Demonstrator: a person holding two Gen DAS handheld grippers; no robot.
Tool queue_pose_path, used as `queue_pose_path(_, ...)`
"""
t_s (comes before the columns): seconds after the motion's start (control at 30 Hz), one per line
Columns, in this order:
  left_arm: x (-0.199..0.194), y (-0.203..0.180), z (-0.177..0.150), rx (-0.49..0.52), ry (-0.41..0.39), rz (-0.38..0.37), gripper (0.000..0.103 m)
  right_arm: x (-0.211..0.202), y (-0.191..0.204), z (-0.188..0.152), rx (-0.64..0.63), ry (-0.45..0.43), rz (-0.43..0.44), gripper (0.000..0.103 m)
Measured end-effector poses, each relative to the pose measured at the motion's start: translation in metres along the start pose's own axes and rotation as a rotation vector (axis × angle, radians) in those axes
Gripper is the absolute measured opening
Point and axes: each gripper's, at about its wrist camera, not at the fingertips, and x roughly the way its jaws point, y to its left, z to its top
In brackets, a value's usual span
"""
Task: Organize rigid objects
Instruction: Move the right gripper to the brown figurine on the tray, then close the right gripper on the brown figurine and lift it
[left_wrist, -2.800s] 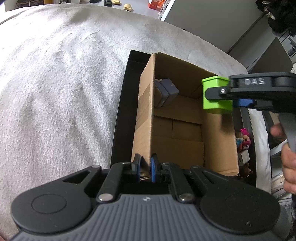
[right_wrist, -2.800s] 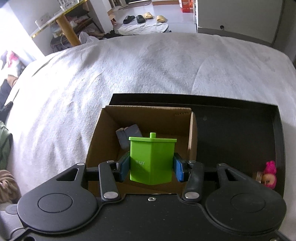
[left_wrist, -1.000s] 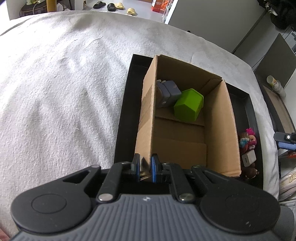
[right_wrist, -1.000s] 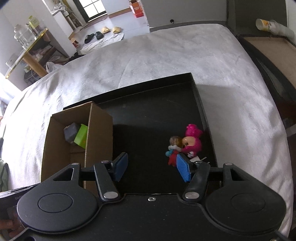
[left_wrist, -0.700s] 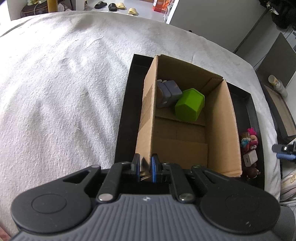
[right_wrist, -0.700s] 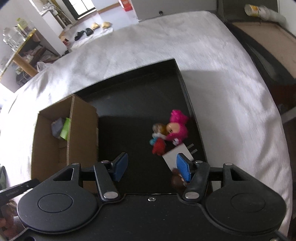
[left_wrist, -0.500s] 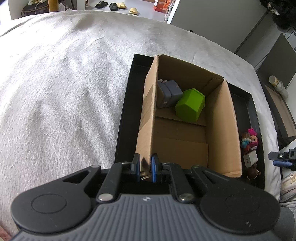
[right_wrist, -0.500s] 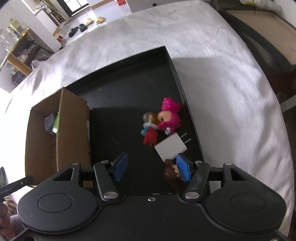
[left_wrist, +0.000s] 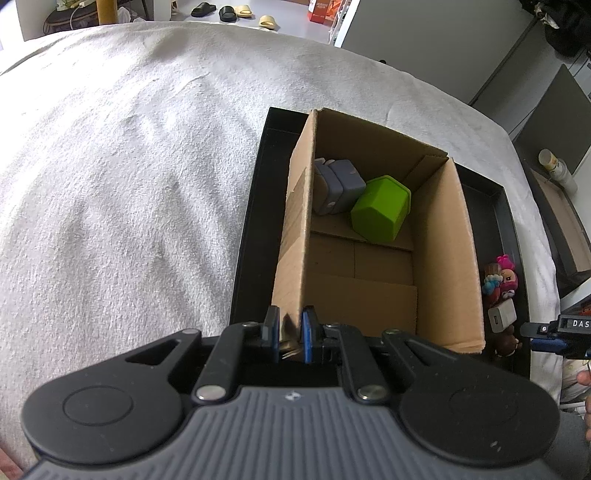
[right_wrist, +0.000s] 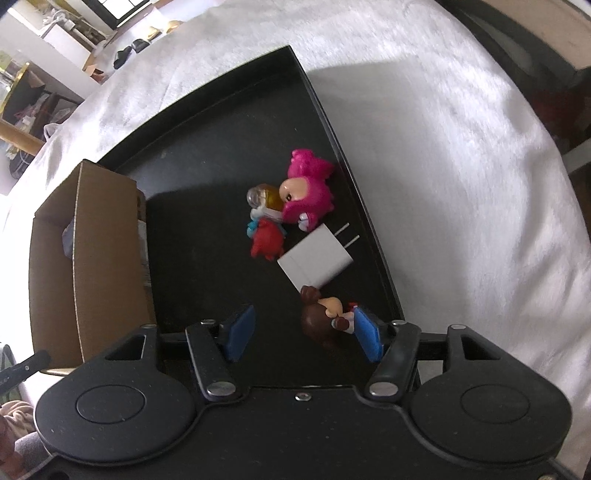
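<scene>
Black tray on white blanket. Cardboard box in tray: green block, grey adapter inside. Left gripper pinching box wall. Right gripper spread above brown figurine, charger just beyond.

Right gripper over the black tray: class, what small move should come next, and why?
Probably lower the open right gripper and shift it slightly right around the brown doll. The doll lies by the right finger, off centre in the gap, on the tray, while the left gripper holds the box wall.
</scene>
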Motion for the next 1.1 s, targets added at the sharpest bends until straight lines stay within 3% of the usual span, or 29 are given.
queue_pose_path(0.73, 0.002, 0.002, 0.000, -0.007, 0.004, -0.012, 0.011, 0.038, -0.011, -0.004, 0.020, 0.037, -0.035, 0.063)
queue_pose_path(0.87, 0.002, 0.002, 0.000, -0.007, 0.004, -0.011, 0.011, 0.042, -0.012, -0.004, 0.019, 0.043, -0.038, 0.043)
queue_pose_path(1.1, 0.002, 0.002, 0.000, -0.003, 0.003, -0.010, 0.011, 0.029, -0.007, -0.002, -0.006, 0.016, -0.031, 0.043)
